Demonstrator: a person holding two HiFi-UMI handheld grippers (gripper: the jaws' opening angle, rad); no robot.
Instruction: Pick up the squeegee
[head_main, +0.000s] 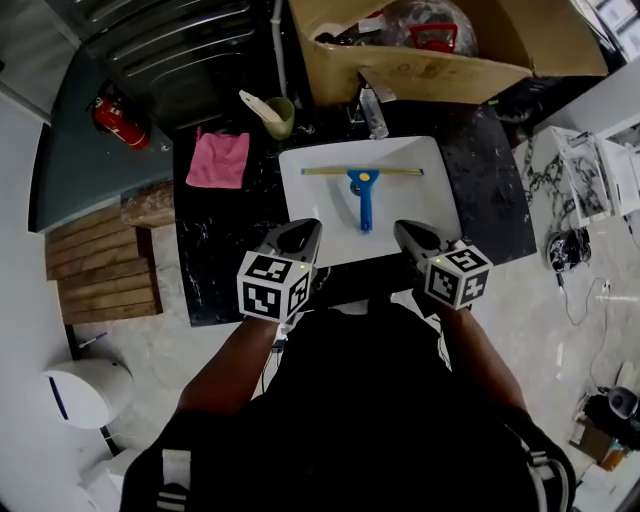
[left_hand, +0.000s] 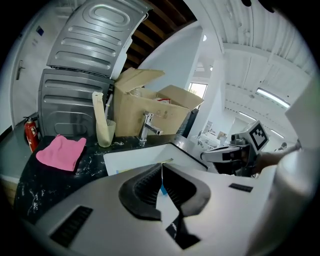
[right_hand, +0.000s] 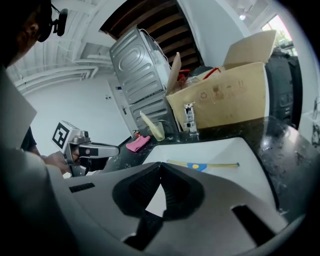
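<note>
- Location: the blue-handled plastic squeegee (head_main: 362, 192) lies flat in the white rectangular sink basin (head_main: 305, 205), which is set in the black marbled counter (head_main: 215, 250). Its long yellowish blade strip (head_main: 400, 171) runs across the far side of the basin. The blue handle (head_main: 364, 208) points back towards the person.
- Left gripper (head_main: 304, 230): jaws pressed together with nothing between them, poised over the near rim of the basin and apart from the squeegee.
- Right gripper (head_main: 409, 231): jaws likewise pressed together and empty, at the near rim on the other side of the handle.
- Handling, as judged: a light, rigid plastic tool. The blade edge is probably thin and flexible, so it makes a poor grasp point.
- Recommended hold: across the blue handle, near its middle, where the section is narrow enough for the jaws. The jaws must spread first.
- Risk: smooth plastic on a glossy basin may skid when it is nudged. The long blade would tip the tool if it is gripped at the handle's end.
- Surroundings: the pink cloth (head_main: 218, 160) and the brown cardboard box (head_main: 440, 72) stand well clear.
</note>
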